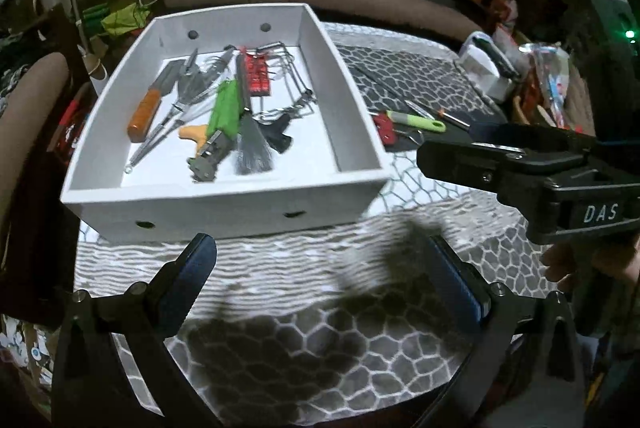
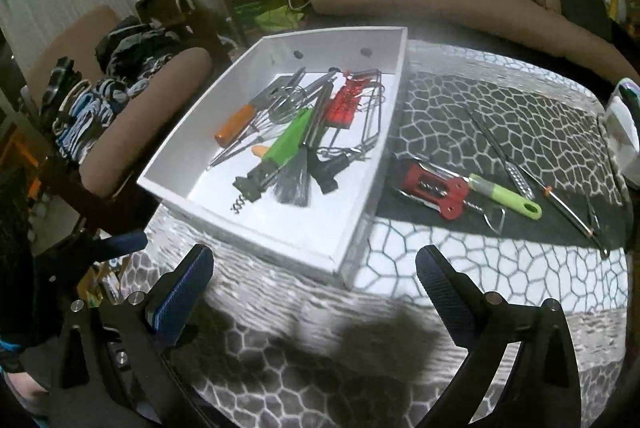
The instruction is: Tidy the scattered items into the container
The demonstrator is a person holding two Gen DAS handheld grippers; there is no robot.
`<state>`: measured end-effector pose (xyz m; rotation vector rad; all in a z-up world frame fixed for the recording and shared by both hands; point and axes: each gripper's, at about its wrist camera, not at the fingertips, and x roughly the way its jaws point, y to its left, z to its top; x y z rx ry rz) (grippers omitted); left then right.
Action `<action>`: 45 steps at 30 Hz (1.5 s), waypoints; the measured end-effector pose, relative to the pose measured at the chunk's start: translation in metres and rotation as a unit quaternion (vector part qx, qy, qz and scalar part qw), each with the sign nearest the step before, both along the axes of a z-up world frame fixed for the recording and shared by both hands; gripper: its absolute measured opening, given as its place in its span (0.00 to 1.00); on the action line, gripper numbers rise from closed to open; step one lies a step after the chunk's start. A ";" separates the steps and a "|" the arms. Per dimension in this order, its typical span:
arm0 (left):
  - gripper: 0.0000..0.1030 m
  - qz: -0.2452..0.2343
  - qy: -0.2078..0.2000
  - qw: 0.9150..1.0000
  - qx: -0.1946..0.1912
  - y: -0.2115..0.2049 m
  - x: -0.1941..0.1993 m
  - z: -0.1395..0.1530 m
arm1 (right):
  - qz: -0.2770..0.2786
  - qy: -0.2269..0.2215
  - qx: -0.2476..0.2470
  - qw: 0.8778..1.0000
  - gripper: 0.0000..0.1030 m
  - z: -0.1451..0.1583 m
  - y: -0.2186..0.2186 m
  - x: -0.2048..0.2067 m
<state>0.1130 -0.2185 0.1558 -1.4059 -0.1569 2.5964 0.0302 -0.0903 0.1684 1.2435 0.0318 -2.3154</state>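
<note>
- one white container (image 2: 362, 216) sits on the patterned table cloth (image 2: 440, 260), left of the loose stuff. inside i count one orange-handled tool (image 2: 235, 127), one wire whisk (image 2: 282, 107), one green-handled corkscrew (image 2: 280, 151), one red clip strip (image 2: 344, 105), one dark brush (image 2: 291, 187), plus a tangle of wire bits i can't count.
- still outside, to the right of the container: one red corkscrew (image 2: 434, 189), touching or overlapping one green-handled peeler (image 2: 508, 196), then a few thin metal skewers or tongs (too thin and blurry to count properly) on the dark part of the cloth.
- left gripper (image 1: 324, 276): fingers spread wide, nothing between them, hovering over bare cloth just in front of the container's near wall (image 1: 224, 211).
- right gripper (image 2: 314, 284): also wide apart and empty, over the container's near corner.
- room-wise, the front strip of cloth under both grippers is bare. the container's right wall runs just beside the red corkscrew, so that gap is tight.
- the left view shows the right gripper from the side, above the loose tools, with a hand (image 1: 576, 264) under it. the right view shows the loose items clearly and catches one blue pad of the left gripper at its left edge.
- a brown sofa (image 2: 460, 3) curves behind the table in both views.
</note>
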 end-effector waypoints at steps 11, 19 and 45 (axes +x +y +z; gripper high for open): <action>1.00 -0.042 0.013 0.999 0.027 0.065 0.014 -0.017 | -0.032 0.009 -0.006 0.999 1.00 -0.011 0.077 0.030; 1.00 -0.081 0.015 0.996 0.040 0.123 0.003 -0.044 | -0.124 -0.018 -0.078 0.989 1.00 -0.036 0.198 0.017; 1.00 -0.165 -0.012 0.983 0.084 0.208 -0.101 -0.119 | -0.119 0.076 0.044 0.989 1.00 -0.098 0.298 -0.123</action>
